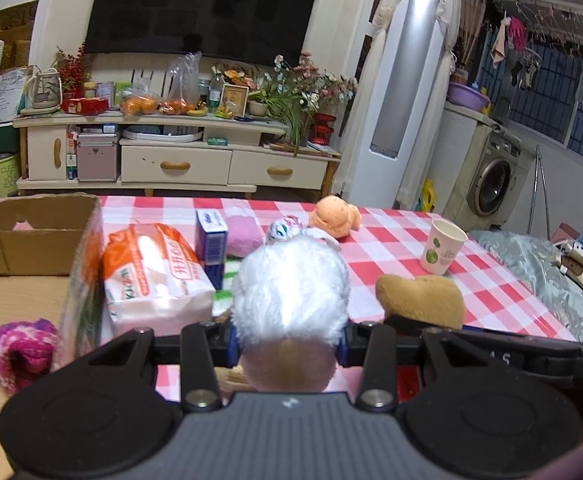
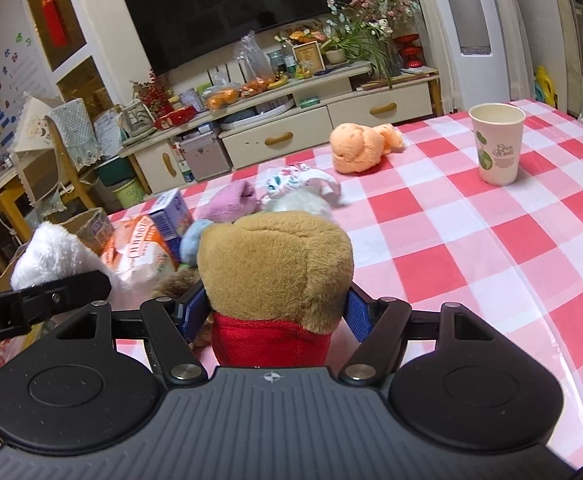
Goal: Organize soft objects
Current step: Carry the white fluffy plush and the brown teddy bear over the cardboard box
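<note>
The lower part of the white plush toy (image 1: 289, 284) is hidden behind the left gripper (image 1: 289, 344), and its face cannot be made out. The brown plush bear (image 2: 275, 268) is seen from behind only; its red garment is cut off by the right gripper (image 2: 271, 312). The cardboard box (image 1: 31, 232) is cropped at the left edge. The purple knitted item (image 1: 19, 344) is blurred, and the print on the tissue pack (image 1: 151, 276) is only partly legible.
</note>
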### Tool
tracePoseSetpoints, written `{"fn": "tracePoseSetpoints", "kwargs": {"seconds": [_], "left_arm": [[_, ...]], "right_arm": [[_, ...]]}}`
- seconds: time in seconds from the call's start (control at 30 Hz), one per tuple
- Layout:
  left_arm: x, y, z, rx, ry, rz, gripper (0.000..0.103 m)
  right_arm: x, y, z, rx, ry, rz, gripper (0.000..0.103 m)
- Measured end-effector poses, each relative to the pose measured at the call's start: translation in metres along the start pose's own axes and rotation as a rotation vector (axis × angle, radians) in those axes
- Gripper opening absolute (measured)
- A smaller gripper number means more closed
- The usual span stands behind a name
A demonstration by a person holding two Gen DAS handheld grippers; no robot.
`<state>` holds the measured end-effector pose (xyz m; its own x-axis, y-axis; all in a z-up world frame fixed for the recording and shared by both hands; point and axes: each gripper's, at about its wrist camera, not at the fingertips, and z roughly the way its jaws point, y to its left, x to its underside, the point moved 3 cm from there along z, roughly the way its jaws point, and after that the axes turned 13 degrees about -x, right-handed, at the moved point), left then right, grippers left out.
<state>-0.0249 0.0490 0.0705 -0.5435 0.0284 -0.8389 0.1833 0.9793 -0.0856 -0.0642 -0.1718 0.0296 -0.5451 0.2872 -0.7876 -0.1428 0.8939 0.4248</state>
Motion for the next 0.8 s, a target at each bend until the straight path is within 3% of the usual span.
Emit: {"fn": "tracePoseSetpoints", "kwargs": {"seconds": [0.43, 0.8], "left_arm": [[-0.012, 0.032, -0.019, -0.018, -0.056, -0.066, 0.041], [-0.024, 0.071, -0.033, -0.077, -0.106, -0.147, 0.041]], "right_arm": [[-0.01, 0.035, 0.011, -0.037, 0.006, -0.074, 0.086], [-0.017, 0.075, 0.025, -0.136, 0.011, -0.144, 0.086]]}}
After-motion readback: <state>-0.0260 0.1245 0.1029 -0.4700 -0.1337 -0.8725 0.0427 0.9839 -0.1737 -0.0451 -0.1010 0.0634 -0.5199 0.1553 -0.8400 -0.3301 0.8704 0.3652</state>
